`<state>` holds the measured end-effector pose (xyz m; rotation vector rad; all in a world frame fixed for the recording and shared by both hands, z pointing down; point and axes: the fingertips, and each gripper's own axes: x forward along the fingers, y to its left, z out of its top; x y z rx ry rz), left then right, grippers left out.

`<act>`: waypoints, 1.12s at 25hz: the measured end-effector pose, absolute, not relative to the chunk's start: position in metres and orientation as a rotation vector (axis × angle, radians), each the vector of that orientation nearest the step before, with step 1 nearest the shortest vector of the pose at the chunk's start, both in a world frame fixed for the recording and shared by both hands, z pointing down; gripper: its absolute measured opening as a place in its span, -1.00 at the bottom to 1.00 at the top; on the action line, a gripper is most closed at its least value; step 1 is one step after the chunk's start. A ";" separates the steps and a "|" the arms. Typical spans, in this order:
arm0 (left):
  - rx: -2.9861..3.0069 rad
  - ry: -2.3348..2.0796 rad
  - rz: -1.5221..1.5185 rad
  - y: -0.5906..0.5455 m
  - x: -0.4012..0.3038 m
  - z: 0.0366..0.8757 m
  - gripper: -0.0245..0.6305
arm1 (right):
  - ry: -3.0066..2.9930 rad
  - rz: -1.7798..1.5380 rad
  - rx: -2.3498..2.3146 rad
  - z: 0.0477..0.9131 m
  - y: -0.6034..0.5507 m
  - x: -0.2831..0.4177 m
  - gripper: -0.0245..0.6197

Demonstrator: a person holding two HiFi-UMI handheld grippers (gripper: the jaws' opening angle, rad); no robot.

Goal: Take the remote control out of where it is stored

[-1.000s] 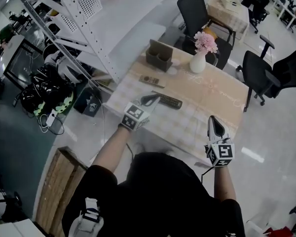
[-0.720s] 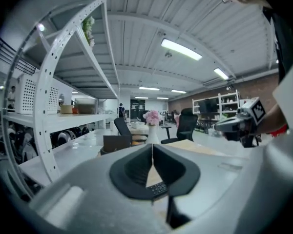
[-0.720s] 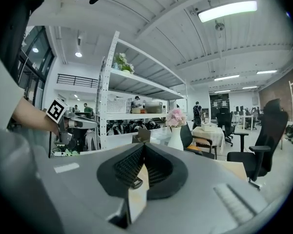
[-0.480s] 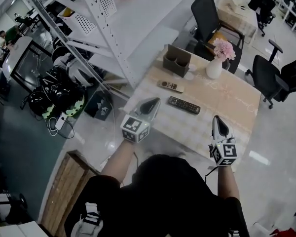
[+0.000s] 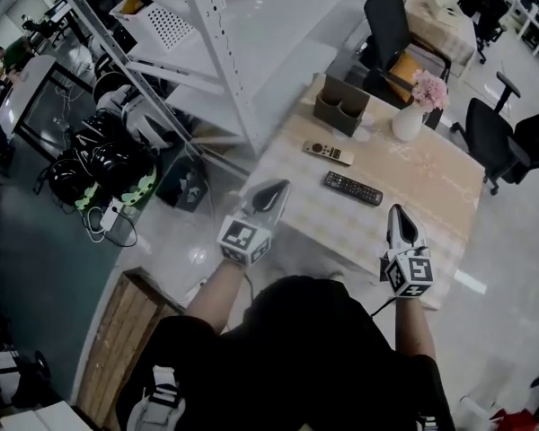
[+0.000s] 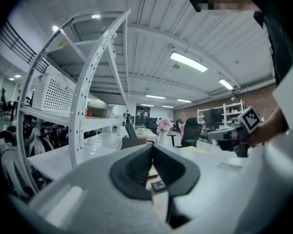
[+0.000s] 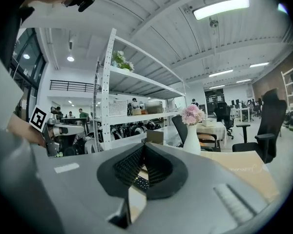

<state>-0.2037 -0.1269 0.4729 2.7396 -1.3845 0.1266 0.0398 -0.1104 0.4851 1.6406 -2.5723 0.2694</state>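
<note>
Left tongs (image 5: 271,189): pressed together, nothing between the pads. My hand held them roughly level, the tips showing over the near left corner of the counter (image 5: 413,196) in the head view. The marker cube sat just ahead of my wrist.

Right tongs (image 5: 398,214): also pressed together at the tips and empty, held roughly level over the near edge of the counter. They were well apart from the left pair.

Neither pair touched anything on the counter.

Black remote control (image 5: 352,189): lying flat on the checked counter top beyond both tongs, roughly between their two lines, its long side slanting across the counter. Its keypad showed below the closed tips in both gripper views.

Pale remote control (image 5: 329,153): lying flat just beyond the black one, near it but not touching, and closer to the counter's left edge.

Holder box (image 5: 340,110): upright at the far left of the counter, just beyond the pale remote, with two round openings on top. Both remotes lay outside it.

White vase (image 5: 408,122) with pink flowers (image 5: 429,88): upright on the counter, to the right of the holder box.

Beyond the counter: black office chair (image 5: 388,23). To the left: white metal shelving rack (image 5: 217,57).
</note>
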 end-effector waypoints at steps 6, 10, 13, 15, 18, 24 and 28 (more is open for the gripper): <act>2.739 -1.353 0.095 -0.131 -0.211 0.475 -0.92 | -2.530 0.264 1.643 0.490 -0.114 0.035 -0.91; 2.748 -1.355 0.061 -0.136 -0.213 0.469 -0.92 | -2.532 0.235 1.624 0.486 -0.120 0.032 -0.91; 2.752 -1.366 0.051 -0.141 -0.216 0.468 -0.92 | -2.536 0.217 1.610 0.484 -0.123 0.029 -0.91; 2.748 -1.361 0.044 -0.142 -0.215 0.468 -0.92 | -2.540 0.210 1.604 0.481 -0.124 0.028 -0.91; 2.740 -1.353 0.052 -0.143 -0.212 0.469 -0.92 | -2.544 0.205 1.598 0.479 -0.127 0.028 -0.91; 2.738 -1.354 0.083 -0.142 -0.208 0.474 -0.92 | -2.541 0.209 1.583 0.484 -0.127 0.031 -0.91; 2.733 -1.355 0.092 -0.143 -0.204 0.474 -0.92 | -2.552 0.204 1.585 0.484 -0.128 0.034 -0.91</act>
